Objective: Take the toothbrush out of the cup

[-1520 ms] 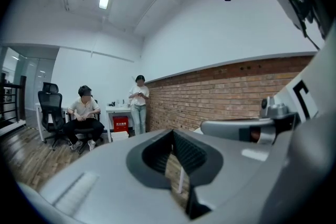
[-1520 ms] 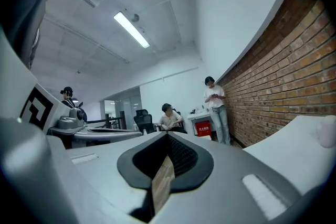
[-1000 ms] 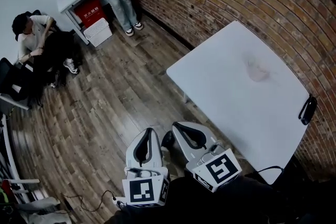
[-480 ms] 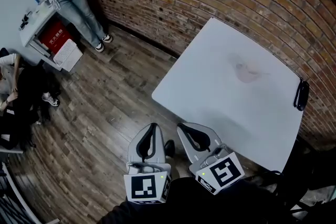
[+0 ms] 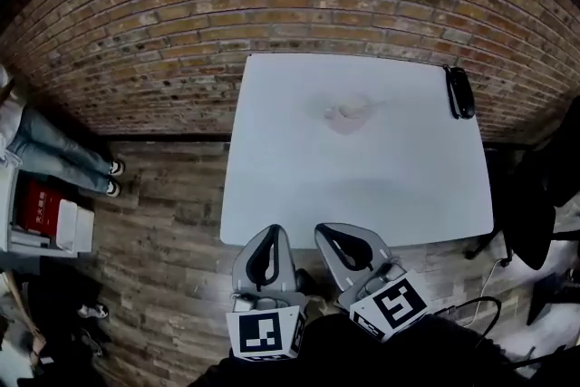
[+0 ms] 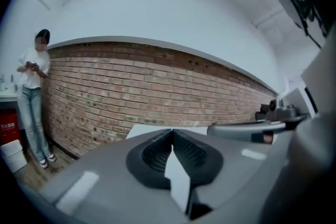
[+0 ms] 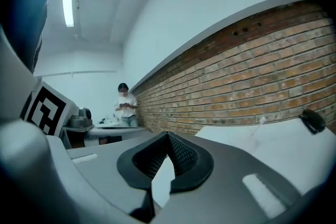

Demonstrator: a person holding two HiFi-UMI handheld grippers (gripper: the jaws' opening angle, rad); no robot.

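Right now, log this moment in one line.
left gripper shut, empty; right gripper shut, empty; pale translucent cup untouched on white table

White square table on the plank floor, two things on its top

Your plain white square table (image 5: 362,186) stands on the brown wooden plank floor (image 5: 163,204). Its top is bare over most of the surface. A pale pinkish, see-through thing (image 5: 348,114) lies nearer the far edge than the near one, about midway between the left and right edges; it is too blurred to tell its shape. A slim black oblong object (image 5: 460,91) lies at the far right corner, lengthwise along the right edge, well apart from the pinkish thing.
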